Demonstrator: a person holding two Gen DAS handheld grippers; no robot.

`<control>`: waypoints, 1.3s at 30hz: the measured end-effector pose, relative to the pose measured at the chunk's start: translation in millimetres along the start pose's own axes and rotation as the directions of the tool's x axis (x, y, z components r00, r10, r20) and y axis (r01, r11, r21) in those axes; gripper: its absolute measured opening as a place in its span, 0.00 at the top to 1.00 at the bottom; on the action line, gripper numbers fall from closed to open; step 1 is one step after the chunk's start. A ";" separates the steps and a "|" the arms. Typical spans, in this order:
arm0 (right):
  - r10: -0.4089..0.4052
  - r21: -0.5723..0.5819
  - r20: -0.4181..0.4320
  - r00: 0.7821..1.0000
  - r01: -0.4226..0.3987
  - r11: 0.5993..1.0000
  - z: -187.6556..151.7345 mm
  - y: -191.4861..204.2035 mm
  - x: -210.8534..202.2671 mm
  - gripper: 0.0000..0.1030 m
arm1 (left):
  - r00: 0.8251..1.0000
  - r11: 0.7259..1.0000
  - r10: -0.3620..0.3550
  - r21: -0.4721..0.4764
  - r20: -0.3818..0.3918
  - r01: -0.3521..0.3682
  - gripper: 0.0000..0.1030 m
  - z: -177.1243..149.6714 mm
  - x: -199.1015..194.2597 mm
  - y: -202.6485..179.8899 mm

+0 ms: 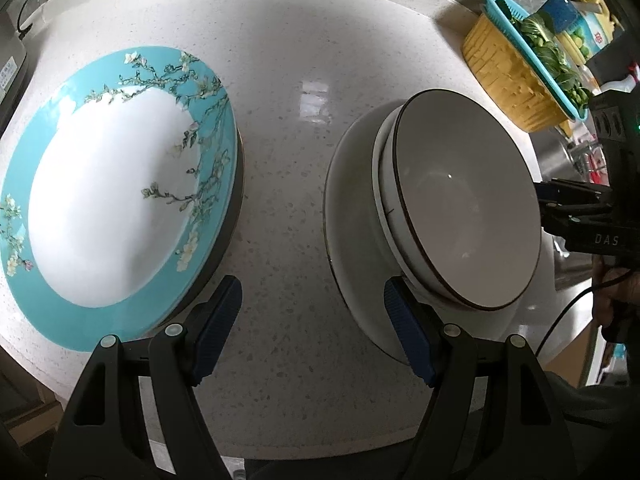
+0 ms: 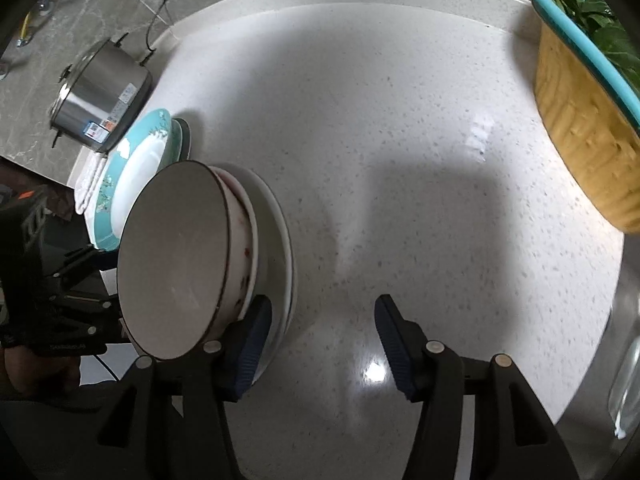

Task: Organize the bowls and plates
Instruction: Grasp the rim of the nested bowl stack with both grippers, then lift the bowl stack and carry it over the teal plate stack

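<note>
Speckled white counter (image 1: 288, 128) held a teal floral plate (image 1: 120, 188) at left and grey bowl (image 1: 464, 200) stacked w/ other bowls on a white plate (image 1: 352, 216) at right. Left gripper (image 1: 312, 328) hung betw. them, jaws open, empty. Right gripper (image 2: 320, 340) sat just right of the stack, also open, holding nothing; its left pad (image 2: 252, 344) was nearest the white plate's rim, contact unclear.
</note>
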State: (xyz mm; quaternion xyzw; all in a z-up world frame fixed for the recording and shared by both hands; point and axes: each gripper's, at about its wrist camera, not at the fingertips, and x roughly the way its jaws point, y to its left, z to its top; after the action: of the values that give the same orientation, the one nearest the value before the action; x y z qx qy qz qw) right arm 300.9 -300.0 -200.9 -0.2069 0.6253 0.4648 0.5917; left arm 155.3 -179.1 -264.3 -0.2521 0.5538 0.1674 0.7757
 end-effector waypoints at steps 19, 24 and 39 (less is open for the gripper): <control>0.069 0.009 0.009 0.998 -0.069 0.998 -4.4 14.1 30.6 0.57 | 0.999 0.995 -0.036 0.091 -0.028 0.039 0.79 31.2 40.7 -33.8; 0.080 0.021 0.013 0.997 -0.080 0.997 -4.2 21.6 37.1 0.77 | 1.000 0.994 -0.019 0.110 -0.021 0.022 0.79 40.8 44.6 -41.9; 0.063 0.057 0.011 0.998 -0.063 0.996 -9.7 22.4 32.4 0.79 | 1.000 0.992 0.004 0.128 -0.002 -0.004 0.80 32.7 34.4 -46.5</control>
State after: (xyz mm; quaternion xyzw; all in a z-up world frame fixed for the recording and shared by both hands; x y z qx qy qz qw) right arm 270.6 -287.8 -224.8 -0.1679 0.6420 0.4661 0.5852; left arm 217.0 -199.0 -278.6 -0.2010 0.5649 0.1328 0.7892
